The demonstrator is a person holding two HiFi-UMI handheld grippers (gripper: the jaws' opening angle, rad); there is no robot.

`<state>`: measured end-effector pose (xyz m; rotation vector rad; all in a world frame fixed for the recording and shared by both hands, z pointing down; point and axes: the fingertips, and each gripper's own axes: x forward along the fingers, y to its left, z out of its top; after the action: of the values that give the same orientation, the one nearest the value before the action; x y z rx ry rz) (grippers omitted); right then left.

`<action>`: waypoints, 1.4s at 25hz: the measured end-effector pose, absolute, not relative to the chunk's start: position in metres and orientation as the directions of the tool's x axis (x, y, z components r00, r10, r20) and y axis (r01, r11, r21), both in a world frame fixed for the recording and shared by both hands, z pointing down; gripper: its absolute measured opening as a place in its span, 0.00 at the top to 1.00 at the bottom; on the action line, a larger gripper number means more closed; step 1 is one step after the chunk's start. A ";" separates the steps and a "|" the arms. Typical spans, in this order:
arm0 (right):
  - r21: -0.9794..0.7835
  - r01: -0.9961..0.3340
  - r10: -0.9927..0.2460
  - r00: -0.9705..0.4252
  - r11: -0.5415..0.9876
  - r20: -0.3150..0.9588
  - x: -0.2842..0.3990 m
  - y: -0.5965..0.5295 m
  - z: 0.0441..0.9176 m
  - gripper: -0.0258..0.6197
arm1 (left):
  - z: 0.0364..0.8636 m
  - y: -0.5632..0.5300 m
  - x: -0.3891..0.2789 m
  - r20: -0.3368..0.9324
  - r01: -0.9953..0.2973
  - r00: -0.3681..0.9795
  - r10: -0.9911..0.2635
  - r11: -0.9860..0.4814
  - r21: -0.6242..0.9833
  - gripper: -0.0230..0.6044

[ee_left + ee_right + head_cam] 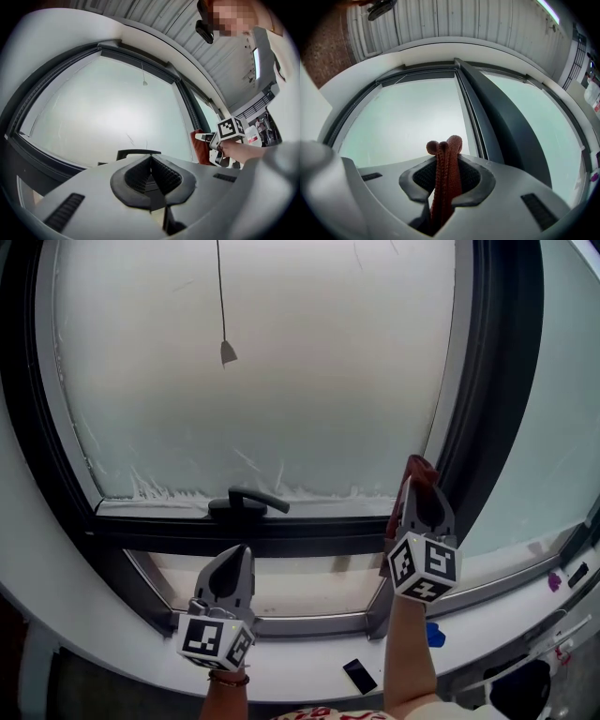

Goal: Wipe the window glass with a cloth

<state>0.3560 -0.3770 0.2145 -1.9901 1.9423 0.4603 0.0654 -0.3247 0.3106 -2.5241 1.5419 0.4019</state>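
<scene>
The right gripper (421, 495) is the one carrying the work: in the right gripper view its fingers (421, 179) are closed tight on a folded reddish-brown cloth (443, 152), with a bunched end poking out past the tips and the rest hanging back between them. From the head view the cloth (419, 471) sits low at the right side of the big pane, in front of the dark frame (487, 409) that splits it from the next pane, and just beside the bottom right corner of the window glass (262, 362). Whether the cloth touches the glass or the frame there cannot be told. The left gripper (234, 568) is held lower, under the black handle (247, 503) on the bottom rail and above the white sill (122, 634). Its own view shows its fingers (135, 176) brought together with nothing between them, so it seems to have no part in the wiping right now. The glass looks milky and even across most of its area, with a thin pull cord (225, 345) hanging in front of it. A ragged line of whitish streaks (178, 491) runs along the bottom edge and up the left side, and a few faint scratch-like lines show in the middle. Judging from that, the wiping is at an early or middle stage at best: the lower border looks as if it needs passes, the cloth is parked at one corner, and most of the pane above and to the left would have to be covered
</scene>
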 end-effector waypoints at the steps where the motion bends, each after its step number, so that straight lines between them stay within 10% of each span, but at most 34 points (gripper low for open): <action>1: -0.007 -1.000 -0.895 0.025 -0.024 -0.445 0.360 -0.387 0.213 0.82 | 0.311 -0.331 0.066 -0.305 -0.894 0.424 -0.853 -0.447 0.006 0.93; 35: -0.064 -0.998 -0.844 0.027 0.008 -0.535 0.285 -0.447 0.192 0.82 | 0.319 -0.380 -0.018 -0.257 -0.925 0.375 -0.891 -0.378 -0.038 0.93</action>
<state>0.2852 -0.4475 0.1918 -1.8866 1.8674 0.4834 -0.0177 -0.3798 0.3191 -2.4543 1.6391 0.2889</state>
